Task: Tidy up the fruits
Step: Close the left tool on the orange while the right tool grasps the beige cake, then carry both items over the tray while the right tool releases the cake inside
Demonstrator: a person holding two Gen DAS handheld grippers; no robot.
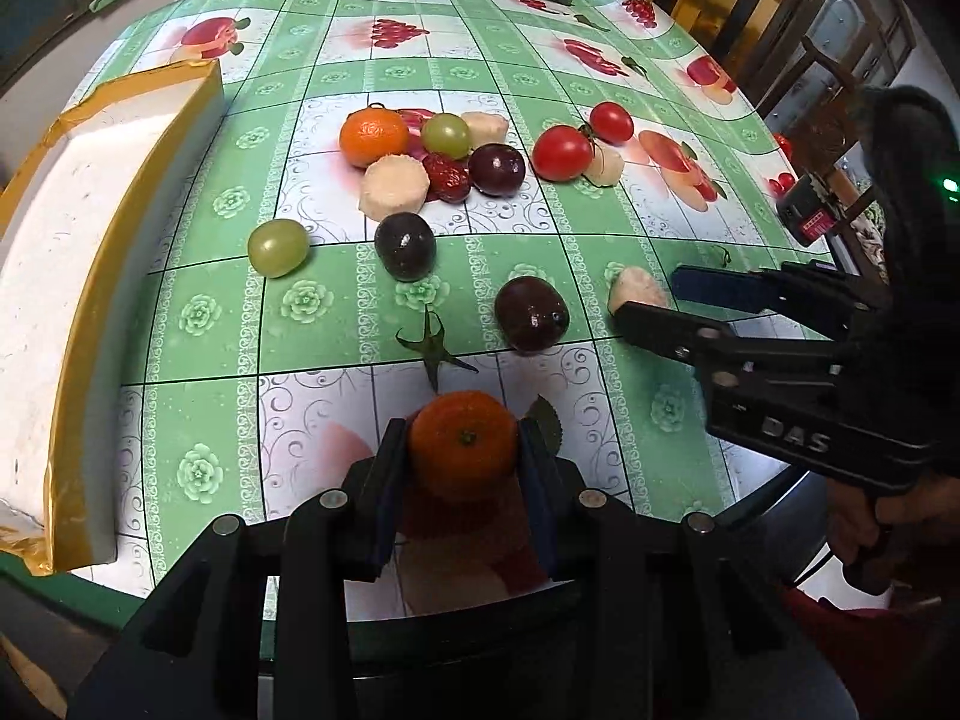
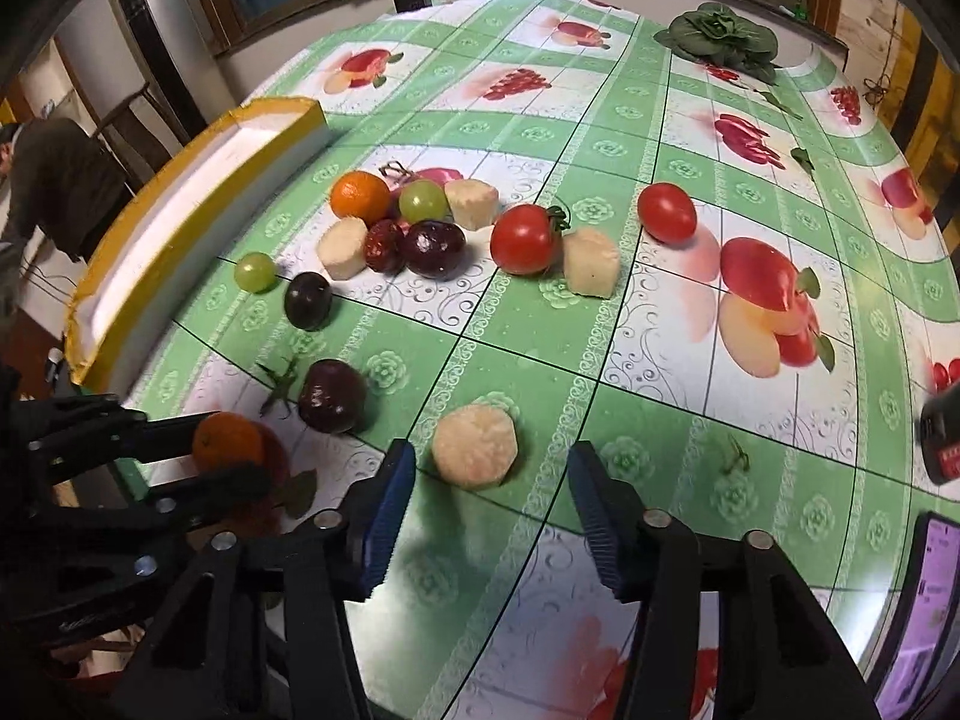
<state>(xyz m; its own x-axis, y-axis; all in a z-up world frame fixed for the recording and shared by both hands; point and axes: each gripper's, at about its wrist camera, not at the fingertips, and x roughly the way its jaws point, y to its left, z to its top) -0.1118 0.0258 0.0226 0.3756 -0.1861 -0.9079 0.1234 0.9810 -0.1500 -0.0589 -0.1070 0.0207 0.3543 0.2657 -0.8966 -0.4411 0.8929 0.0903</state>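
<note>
A: Where's the tangerine [image 1: 463,443]?

B: Clamped in the left gripper [image 1: 462,450], fingers [image 1: 390,480] tight on both sides, stem end facing the camera. It's at the near edge of the counter [image 1: 336,324]. From the right wrist view it shows at the left, between the black fingers.

A: Right gripper [image 2: 489,504]?

B: Fingers [image 2: 390,510] spread apart, holding nothing. A pale peeled chunk [image 2: 474,446] lies on the counter just ahead of them, roughly between the tips, not touched as far as I can tell.

A: What's near that?

B: Dark plum [image 2: 332,396] to the left of the chunk, with a loose green stem cap [image 2: 281,387] beside it. Another dark plum [image 2: 308,300] further back, and a green grape [image 2: 256,271] next to that.

A: The main pile?

B: Mid-counter cluster: second tangerine [image 2: 360,197], green grape [image 2: 423,201], two pale chunks, a red date [image 2: 384,246], a plum [image 2: 433,248], all touching or nearly so. To the right of it a tomato [image 2: 523,239] with its stem, against another pale chunk [image 2: 591,262]. A smaller tomato [image 2: 666,212] sits apart, further right.

A: Bin?

B: White foam tray with yellow tape edges [image 1: 84,192] along the left edge of the counter. Leafy greens [image 2: 720,36] at the far end.
</note>
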